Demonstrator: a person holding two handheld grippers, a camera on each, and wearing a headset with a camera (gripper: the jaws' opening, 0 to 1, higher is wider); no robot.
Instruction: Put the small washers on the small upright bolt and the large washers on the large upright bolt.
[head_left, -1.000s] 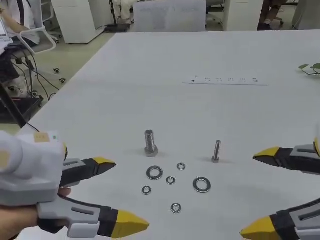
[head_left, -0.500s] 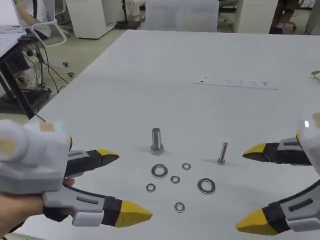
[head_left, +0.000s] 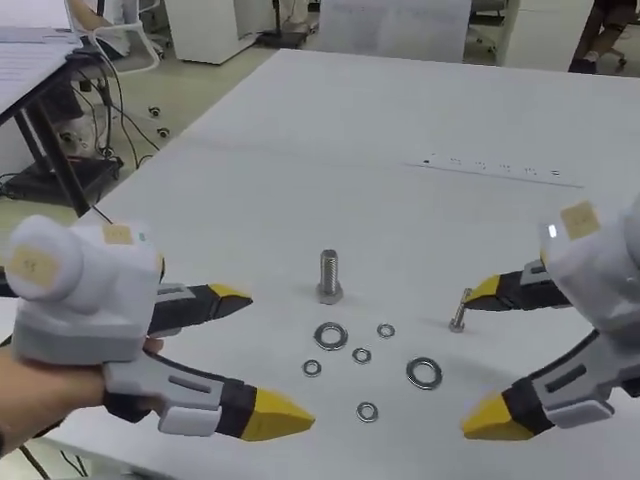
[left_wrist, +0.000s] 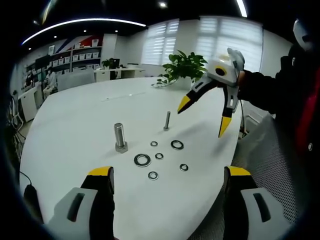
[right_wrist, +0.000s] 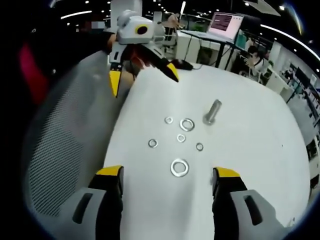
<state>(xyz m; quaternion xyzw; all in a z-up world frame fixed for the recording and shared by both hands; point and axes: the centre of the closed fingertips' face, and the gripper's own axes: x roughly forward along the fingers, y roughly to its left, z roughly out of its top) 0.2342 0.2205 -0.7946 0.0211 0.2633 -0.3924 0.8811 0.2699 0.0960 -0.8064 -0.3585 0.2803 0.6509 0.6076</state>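
Observation:
The large bolt (head_left: 329, 275) and the small bolt (head_left: 459, 310) stand upright on the white table (head_left: 300, 170). In front of them lie two large washers (head_left: 330, 335) (head_left: 424, 373) and several small washers (head_left: 361, 355). My left gripper (head_left: 262, 355) is open to the left of the washers and holds nothing. On the other side my right gripper (head_left: 487, 355) is open and holds nothing, with its upper fingertip (head_left: 483, 290) close beside the small bolt. In the left gripper view the large bolt (left_wrist: 119, 137) is ahead. In the right gripper view a large washer (right_wrist: 179, 167) lies between the jaws.
A grey strip with small marks (head_left: 500, 168) lies on the far part of the table. Desks, chairs and cables (head_left: 90, 110) stand past the left table edge. A potted plant (left_wrist: 182, 65) stands at the far end in the left gripper view.
The head camera has shifted, so the whole scene sits differently. My right gripper has come in closer to the small bolt. Both grippers stay open; bolts and washers have not moved.

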